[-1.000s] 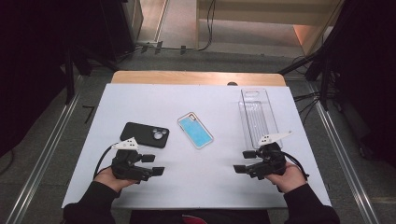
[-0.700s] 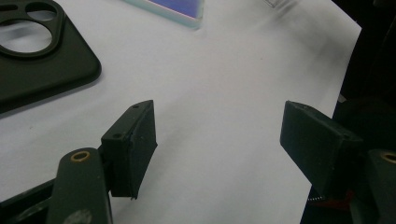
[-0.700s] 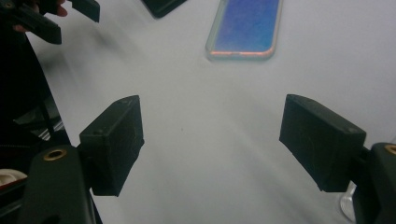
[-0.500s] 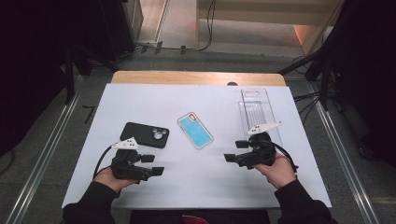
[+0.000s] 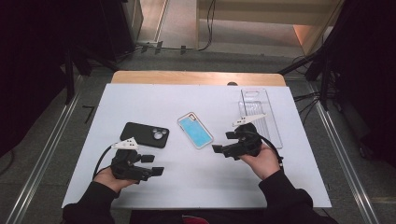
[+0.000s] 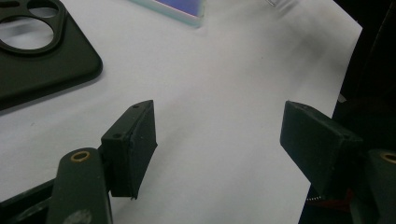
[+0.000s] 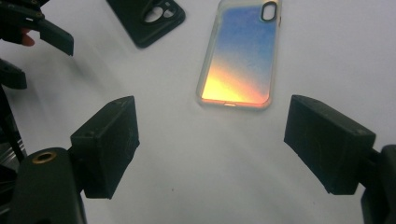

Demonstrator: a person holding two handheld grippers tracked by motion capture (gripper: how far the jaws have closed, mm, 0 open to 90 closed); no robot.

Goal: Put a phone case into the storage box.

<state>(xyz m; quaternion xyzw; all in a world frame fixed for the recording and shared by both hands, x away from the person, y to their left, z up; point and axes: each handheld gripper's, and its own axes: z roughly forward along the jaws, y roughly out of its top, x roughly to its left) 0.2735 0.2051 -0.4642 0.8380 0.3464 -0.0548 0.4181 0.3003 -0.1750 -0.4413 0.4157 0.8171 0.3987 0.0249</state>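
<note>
Three phone cases lie on the white table [image 5: 196, 186]: a black one [image 5: 145, 134] at the left, a blue iridescent one [image 5: 195, 130] in the middle, and a clear one [image 5: 259, 114] at the right. My right gripper [image 5: 225, 142] is open, just right of the iridescent case and pointing left at it. In the right gripper view that case [image 7: 240, 56] lies ahead of the wide-apart jaws [image 7: 224, 144]. My left gripper [image 5: 153, 164] is open near the front, just in front of the black case [image 6: 42, 60], with nothing between its jaws [image 6: 219, 149].
A wooden strip [image 5: 196, 77] runs along the table's far edge. Metal rails [image 5: 44, 163] flank the table on both sides. The other hand's gripper [image 7: 42, 28] appears at the upper left of the right gripper view. Bare table lies between the two grippers.
My right gripper has moved left and away from the front edge, from beside the clear case to next to the iridescent case. The left gripper has stayed put.
</note>
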